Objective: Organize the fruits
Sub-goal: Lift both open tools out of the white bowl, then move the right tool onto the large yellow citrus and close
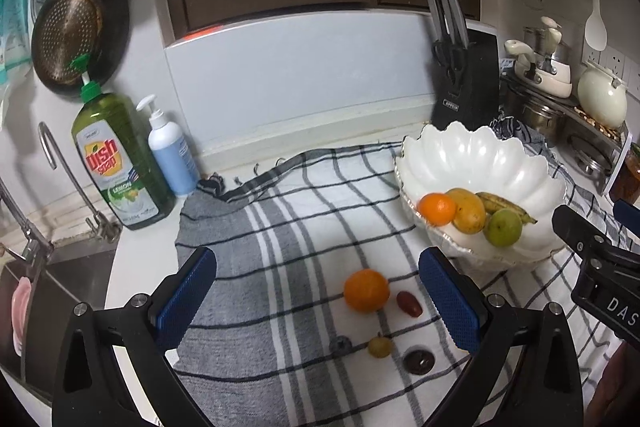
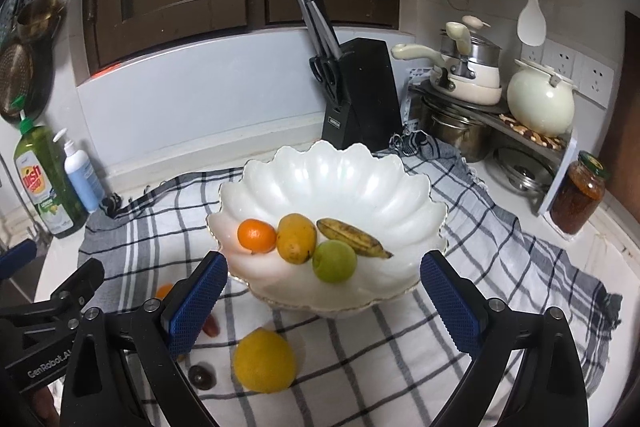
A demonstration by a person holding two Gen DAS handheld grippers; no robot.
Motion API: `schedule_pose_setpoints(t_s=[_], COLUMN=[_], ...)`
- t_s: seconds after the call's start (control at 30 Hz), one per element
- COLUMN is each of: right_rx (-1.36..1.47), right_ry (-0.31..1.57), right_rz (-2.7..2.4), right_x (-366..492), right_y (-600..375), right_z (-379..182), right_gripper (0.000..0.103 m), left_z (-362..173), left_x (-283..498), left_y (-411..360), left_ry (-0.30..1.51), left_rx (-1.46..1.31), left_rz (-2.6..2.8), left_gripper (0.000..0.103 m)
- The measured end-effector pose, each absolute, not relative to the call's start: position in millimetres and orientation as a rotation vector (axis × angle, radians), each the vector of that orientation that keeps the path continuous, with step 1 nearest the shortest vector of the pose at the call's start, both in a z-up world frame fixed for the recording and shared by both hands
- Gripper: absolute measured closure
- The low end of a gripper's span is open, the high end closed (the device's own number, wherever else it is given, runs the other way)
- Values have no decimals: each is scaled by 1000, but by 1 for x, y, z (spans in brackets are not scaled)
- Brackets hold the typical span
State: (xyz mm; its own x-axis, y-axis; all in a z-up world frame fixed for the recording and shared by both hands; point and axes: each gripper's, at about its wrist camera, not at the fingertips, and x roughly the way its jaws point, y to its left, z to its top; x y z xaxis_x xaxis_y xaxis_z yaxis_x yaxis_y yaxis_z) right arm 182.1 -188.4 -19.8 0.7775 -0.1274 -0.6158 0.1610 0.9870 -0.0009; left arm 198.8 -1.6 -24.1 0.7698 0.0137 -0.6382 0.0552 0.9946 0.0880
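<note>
In the white bowl [image 2: 332, 183]: small orange [image 2: 257, 235], mango [image 2: 296, 238], green fruit [image 2: 334, 261], banana [image 2: 354, 237]. Still on the checked cloth [image 1: 280, 211] over your bench: orange [image 1: 366, 290], red date [image 1: 409, 303], grape [image 1: 379, 345], two dark pieces, yellow lemon [image 2: 264, 361]. Your left claw [image 1: 318, 301] and right claw [image 2: 324, 301] both gape wide, holding nothing. Roughly half sorted, by my judgement.

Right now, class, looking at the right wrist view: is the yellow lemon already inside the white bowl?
No: the lemon lies on the checked cloth in front of the white bowl, outside its rim.
</note>
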Motion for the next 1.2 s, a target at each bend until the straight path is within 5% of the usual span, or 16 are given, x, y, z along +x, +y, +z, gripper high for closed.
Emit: schedule_pose_setpoints(t_s=[0.53,1.2], right_rx=[18,12], right_ry=[721,830], right_rz=[-97,-56], right_x=[168,178], right_y=[-159,-148], right_z=[-60,-119], right_gripper=[6,31], left_z=[-63,-120], left_x=[174,180], left_y=[24,24], left_ry=[720,800], left_rx=[113,130], left_rz=[-5,-24], left_gripper=[0,7])
